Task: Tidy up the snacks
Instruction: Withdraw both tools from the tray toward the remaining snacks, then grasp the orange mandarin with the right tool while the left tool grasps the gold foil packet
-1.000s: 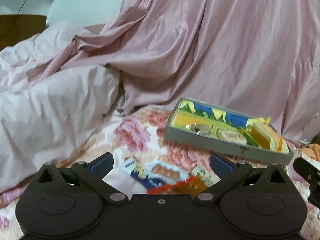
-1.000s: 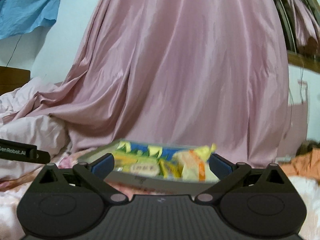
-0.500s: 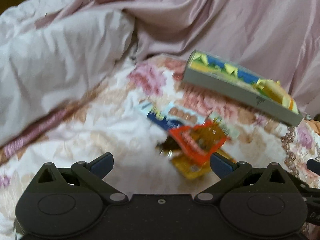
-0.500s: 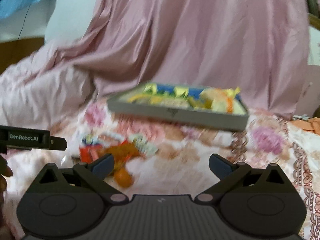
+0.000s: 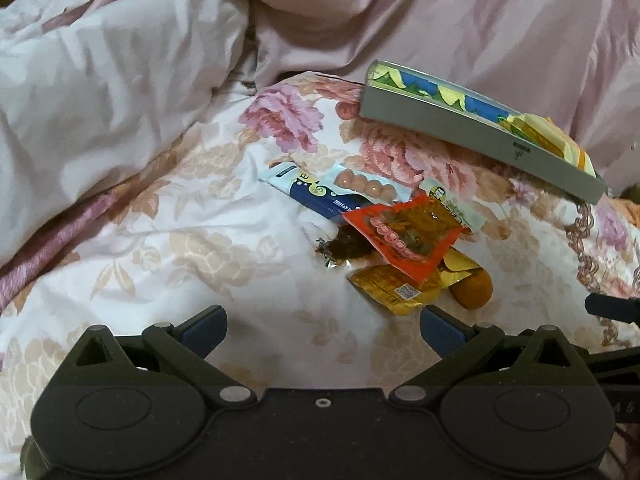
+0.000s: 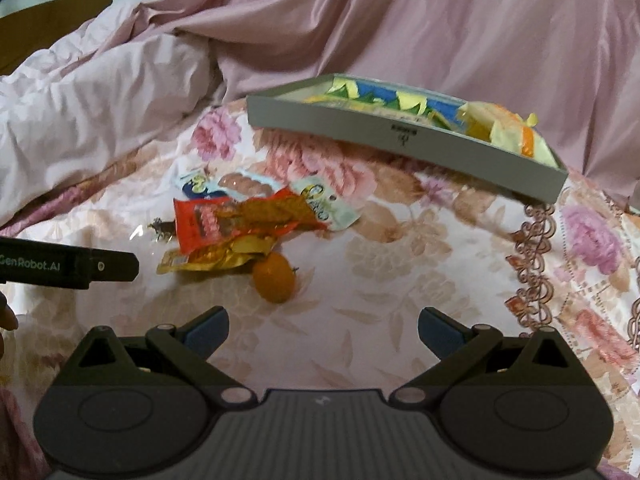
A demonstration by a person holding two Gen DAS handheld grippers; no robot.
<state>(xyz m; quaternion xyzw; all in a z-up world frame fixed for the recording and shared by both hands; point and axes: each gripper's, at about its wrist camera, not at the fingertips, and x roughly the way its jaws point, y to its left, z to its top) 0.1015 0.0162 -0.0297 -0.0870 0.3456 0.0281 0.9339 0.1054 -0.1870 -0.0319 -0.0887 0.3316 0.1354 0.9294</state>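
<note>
A pile of snack packets lies on the floral bedspread: a red packet [image 5: 404,232] [image 6: 224,216] on top, a blue-and-white packet [image 5: 320,190], a yellow packet [image 5: 392,288] [image 6: 208,258], and a small orange fruit [image 5: 474,290] [image 6: 274,278] at the near edge. A grey tray [image 5: 472,140] [image 6: 400,140] holding yellow-wrapped snacks stands behind the pile. My left gripper [image 5: 322,328] is open and empty, just short of the pile. My right gripper [image 6: 322,328] is open and empty, in front of the fruit.
A crumpled pink quilt [image 5: 100,92] rises at the left and a pink curtain [image 6: 440,20] hangs behind the tray. The left gripper's body [image 6: 68,266] shows at the left of the right wrist view.
Both grippers have tipped downward and pulled back, so the snack pile now shows in full beyond their fingers. The jaws have stayed open.
</note>
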